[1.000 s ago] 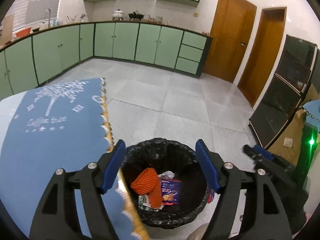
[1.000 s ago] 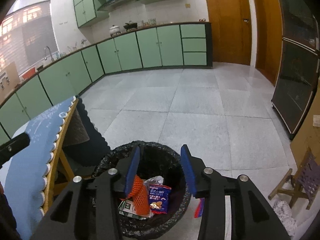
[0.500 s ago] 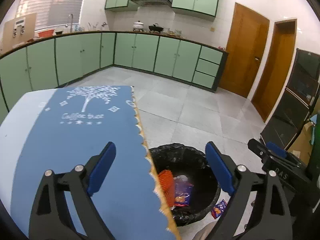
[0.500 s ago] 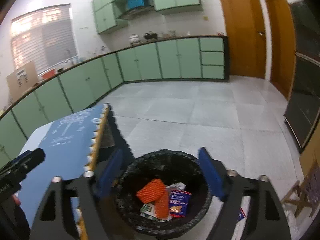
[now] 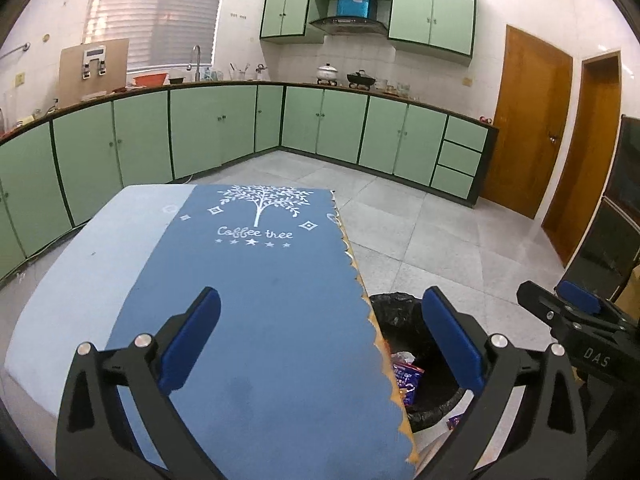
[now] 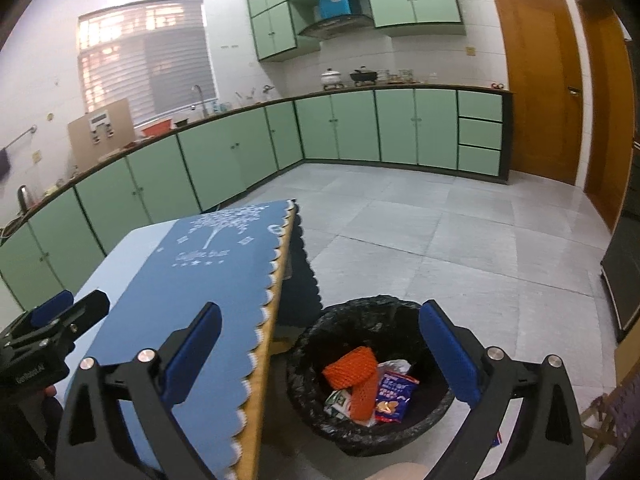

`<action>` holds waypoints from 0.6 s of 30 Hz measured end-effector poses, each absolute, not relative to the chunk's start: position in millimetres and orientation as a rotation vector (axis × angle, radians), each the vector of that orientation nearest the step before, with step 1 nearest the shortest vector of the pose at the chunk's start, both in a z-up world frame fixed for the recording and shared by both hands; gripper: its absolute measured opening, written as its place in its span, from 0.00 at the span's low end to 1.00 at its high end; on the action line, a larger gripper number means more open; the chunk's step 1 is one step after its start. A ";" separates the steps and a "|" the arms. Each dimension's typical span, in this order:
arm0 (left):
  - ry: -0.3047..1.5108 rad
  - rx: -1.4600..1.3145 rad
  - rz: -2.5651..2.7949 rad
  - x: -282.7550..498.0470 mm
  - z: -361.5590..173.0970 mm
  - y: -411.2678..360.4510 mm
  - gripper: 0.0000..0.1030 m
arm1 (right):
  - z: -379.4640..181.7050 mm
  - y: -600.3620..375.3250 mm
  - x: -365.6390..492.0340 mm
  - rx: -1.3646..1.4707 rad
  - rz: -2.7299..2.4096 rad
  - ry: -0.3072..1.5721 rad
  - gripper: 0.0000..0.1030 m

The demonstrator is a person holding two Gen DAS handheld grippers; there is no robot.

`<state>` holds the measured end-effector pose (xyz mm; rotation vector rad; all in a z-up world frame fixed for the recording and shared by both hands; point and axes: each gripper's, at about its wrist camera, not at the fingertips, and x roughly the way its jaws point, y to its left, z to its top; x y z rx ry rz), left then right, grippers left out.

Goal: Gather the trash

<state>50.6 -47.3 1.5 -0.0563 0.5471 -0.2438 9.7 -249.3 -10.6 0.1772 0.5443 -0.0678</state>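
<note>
In the left wrist view our left tool (image 5: 320, 328) hangs over the bench (image 5: 100, 264), its two blue fingers (image 5: 188, 344) spreading apart with nothing between them. One blue cloth (image 5: 264, 304) with a white tree print covers the bench. Past the cloth's scalloped edge we see one black-lined trash bin (image 5: 404, 312) on the floor, mostly hidden, with one blue snack wrapper (image 5: 406, 378) showing inside. The right tool (image 5: 576, 312) juts in at the right edge.

In the right wrist view our right tool (image 6: 320, 344) is held above the bin (image 6: 312, 360) and the bench edge, its two fingers (image 6: 448, 352) also opening, empty. Here the bin stands just beside the bench, and we count three clear pieces of trash in it: one orange net sleeve (image 6: 356, 372), one blue snack wrapper (image 6: 394, 392), and one white crumpled scrap (image 6: 396, 366); paper under them is too hidden to count. The left tool (image 6: 52, 320) shows at the left edge.
</note>
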 end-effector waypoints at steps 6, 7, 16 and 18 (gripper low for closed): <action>0.508 -0.048 -0.241 32.4 11.0 -37.9 0.95 | 2.6 -234.0 -5.2 0.158 -0.039 0.524 0.94; 0.506 -0.050 -0.244 29.1 11.8 -36.6 0.95 | 4.8 -231.5 -7.7 0.156 -0.033 0.520 0.94; 0.458 -0.057 -0.230 5.7 20.2 -26.3 0.95 | 13.4 -218.9 -22.6 0.129 -0.004 0.500 0.94; 0.449 -0.057 -0.225 2.6 22.0 -25.7 0.95 | 14.7 -215.8 -25.5 0.123 0.001 0.495 0.94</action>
